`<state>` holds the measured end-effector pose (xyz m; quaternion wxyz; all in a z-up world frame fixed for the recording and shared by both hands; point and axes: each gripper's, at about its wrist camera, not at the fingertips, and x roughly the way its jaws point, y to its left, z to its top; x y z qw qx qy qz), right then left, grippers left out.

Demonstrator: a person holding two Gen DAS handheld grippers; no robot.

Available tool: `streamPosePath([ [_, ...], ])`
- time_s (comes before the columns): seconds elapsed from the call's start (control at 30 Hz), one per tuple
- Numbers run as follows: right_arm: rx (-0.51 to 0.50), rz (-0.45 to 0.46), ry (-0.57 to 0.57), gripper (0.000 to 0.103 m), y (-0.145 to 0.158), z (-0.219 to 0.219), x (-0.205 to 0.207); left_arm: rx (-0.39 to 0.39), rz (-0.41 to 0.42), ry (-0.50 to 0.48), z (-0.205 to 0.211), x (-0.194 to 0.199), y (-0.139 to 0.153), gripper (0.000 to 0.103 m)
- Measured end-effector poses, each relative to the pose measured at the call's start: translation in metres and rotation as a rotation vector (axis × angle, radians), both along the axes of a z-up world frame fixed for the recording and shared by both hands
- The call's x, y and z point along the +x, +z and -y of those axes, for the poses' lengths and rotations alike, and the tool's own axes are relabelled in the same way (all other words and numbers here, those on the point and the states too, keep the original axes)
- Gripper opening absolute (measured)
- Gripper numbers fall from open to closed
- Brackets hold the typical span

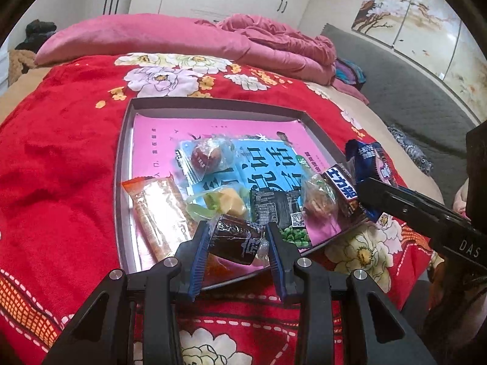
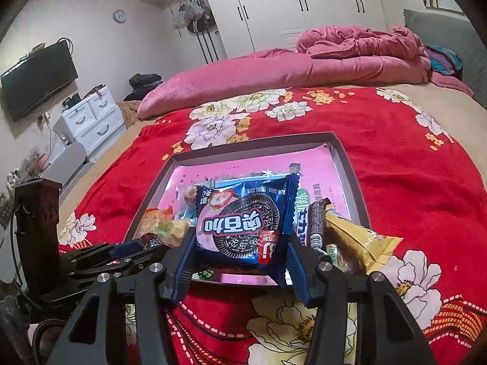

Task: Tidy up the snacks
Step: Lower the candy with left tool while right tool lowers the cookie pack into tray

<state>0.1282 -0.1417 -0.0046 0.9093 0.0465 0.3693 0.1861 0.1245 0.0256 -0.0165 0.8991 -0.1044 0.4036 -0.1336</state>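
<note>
Left wrist view: the left gripper is clamped on a small dark-wrapped snack over the near edge of a shallow grey tray lying on a red floral blanket. In the tray lie an orange wafer pack at the near left, a large blue bag in the middle and a clear-wrapped yellow candy just beyond the fingers.

Right wrist view: the right gripper grips a blue cookie packet by its sides, held above the tray's near edge. A gold-wrapped snack lies across the tray's near right corner.
</note>
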Motion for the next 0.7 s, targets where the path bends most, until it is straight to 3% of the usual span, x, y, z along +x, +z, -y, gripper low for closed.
streamPosePath([
  [0.7, -0.013, -0.053, 0.026, 0.054, -0.024, -0.014, 0.016, 0.016, -0.02, -0.004, 0.003, 0.003, -0.007, 0.038],
])
